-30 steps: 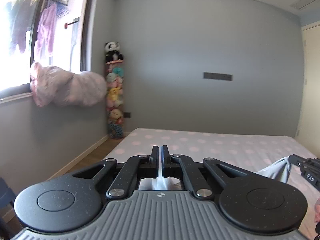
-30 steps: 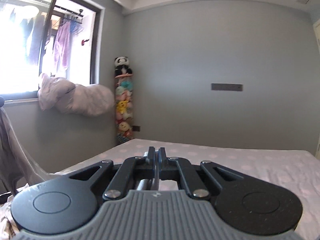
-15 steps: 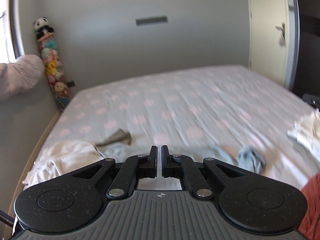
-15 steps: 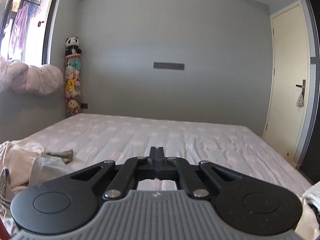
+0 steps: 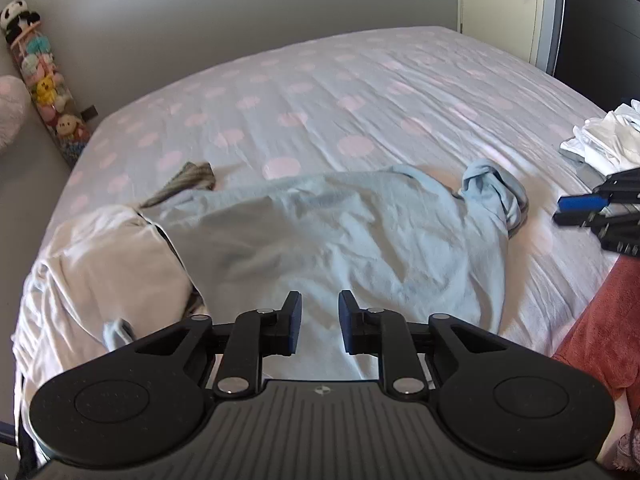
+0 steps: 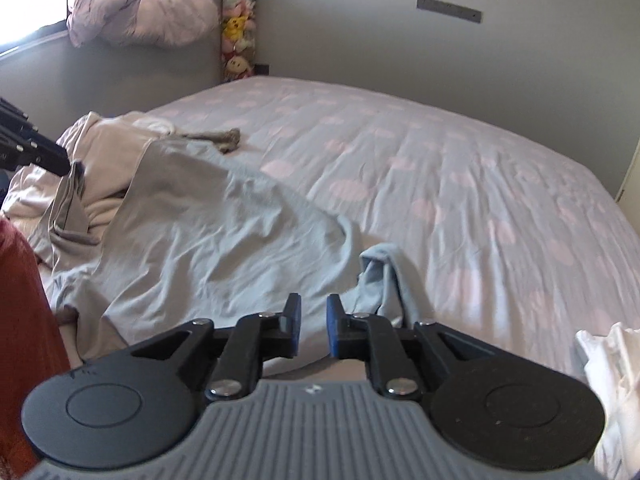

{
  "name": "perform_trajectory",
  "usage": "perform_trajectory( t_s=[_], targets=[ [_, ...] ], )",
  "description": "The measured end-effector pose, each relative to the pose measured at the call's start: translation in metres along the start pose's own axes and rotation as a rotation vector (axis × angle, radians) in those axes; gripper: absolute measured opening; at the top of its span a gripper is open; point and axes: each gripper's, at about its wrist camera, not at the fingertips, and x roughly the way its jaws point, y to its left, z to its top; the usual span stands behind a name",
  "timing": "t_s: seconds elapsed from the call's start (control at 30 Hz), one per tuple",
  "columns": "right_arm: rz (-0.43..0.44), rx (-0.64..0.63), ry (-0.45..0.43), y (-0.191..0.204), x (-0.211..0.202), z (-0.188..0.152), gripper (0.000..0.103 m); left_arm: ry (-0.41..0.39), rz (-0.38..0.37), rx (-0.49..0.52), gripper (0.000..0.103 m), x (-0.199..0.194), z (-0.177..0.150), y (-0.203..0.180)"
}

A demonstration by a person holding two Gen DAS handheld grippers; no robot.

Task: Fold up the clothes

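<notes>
A pale blue garment (image 5: 340, 240) (image 6: 208, 240) lies spread and rumpled across the near part of the bed, one sleeve (image 5: 496, 192) (image 6: 380, 280) bunched at its right end. My left gripper (image 5: 319, 314) hovers over the garment's near edge with its jaws opening and nothing between them. My right gripper (image 6: 313, 314) hangs near the bunched sleeve, its jaws also opening and empty. The right gripper (image 5: 600, 216) shows at the right edge of the left wrist view, and the left gripper's fingers (image 6: 36, 152) at the left edge of the right wrist view.
The bed (image 5: 360, 92) has a polka-dot sheet. Cream clothes (image 5: 100, 264) are heaped at its left with a grey-brown piece (image 5: 188, 180) behind. White folded clothes (image 5: 608, 140) sit at the right. A red sleeve (image 5: 600, 320) is near. Plush toys (image 6: 238, 24) stand in the corner.
Both grippers dropped from facing the wall to looking down at the bed. Their jaws went from shut to parted, and the blue garment they lifted now lies spread on the sheet.
</notes>
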Motion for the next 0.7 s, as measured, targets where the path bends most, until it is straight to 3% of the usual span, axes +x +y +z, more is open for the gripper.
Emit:
perform_trajectory(
  t_s=[0.07, 0.23, 0.4, 0.47, 0.57, 0.7],
  targets=[
    [0.022, 0.015, 0.058, 0.001, 0.016, -0.009, 0.041, 0.015, -0.015, -0.008, 0.021, 0.010, 0.000, -0.003],
    [0.037, -0.027, 0.193, 0.012, 0.064, -0.015, 0.043, 0.031, -0.038, -0.029, 0.028, 0.031, 0.006, -0.010],
    [0.111, -0.275, 0.290, 0.027, 0.085, -0.019, 0.052, 0.027, -0.076, -0.062, 0.030, 0.043, 0.011, -0.015],
    [0.146, -0.424, 0.301, 0.037, 0.088, -0.022, 0.067, 0.030, -0.089, -0.072, 0.031, 0.046, 0.012, -0.015],
    [0.168, -0.653, 0.320, 0.052, 0.094, -0.030, 0.070, 0.036, -0.093, -0.077, 0.036, 0.048, 0.013, -0.014],
    [0.215, -0.746, 0.361, 0.060, 0.110, -0.040, 0.070, 0.049, -0.076, -0.083, 0.040, 0.049, 0.011, -0.006]
  ],
)
